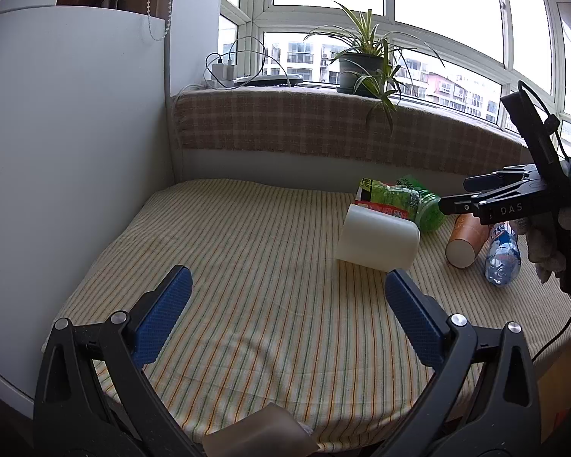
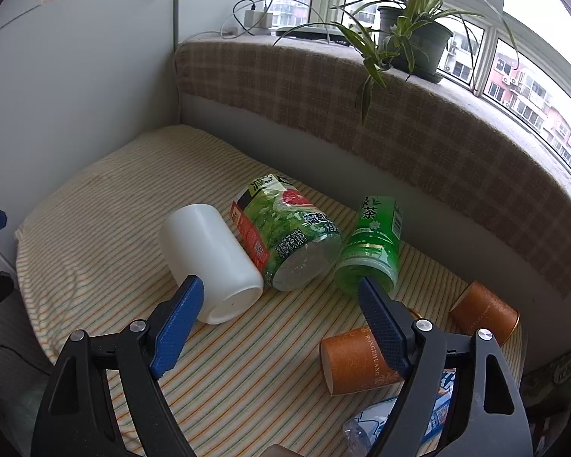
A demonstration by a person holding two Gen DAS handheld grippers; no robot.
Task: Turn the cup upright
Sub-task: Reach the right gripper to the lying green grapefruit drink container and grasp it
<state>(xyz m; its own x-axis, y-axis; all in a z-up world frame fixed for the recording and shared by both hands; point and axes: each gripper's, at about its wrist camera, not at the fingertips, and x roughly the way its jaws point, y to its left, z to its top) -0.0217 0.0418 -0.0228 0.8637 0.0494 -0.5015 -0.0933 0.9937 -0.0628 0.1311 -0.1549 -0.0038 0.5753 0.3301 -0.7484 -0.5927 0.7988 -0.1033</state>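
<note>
White cup (image 2: 209,262) lies on its side on the striped worktop (image 2: 106,205), flank touching the green-labelled bottle (image 2: 289,236), closed base facing the right tongs (image 2: 281,285). Right tongs spread wide, empty, one pad overlapping the cup's base end in view. Left tongs (image 1: 287,280) equally spread, empty.

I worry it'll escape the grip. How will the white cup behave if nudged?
The white cup lies on its side on the striped cloth, so it probably rolls easily. Its smooth wall may be slippery. The bottle beside it likely blocks rolling that way.

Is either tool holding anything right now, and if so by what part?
Nothing is held. The left tool and right tool are both open; the white plastic cup lies untouched on its side.
</note>
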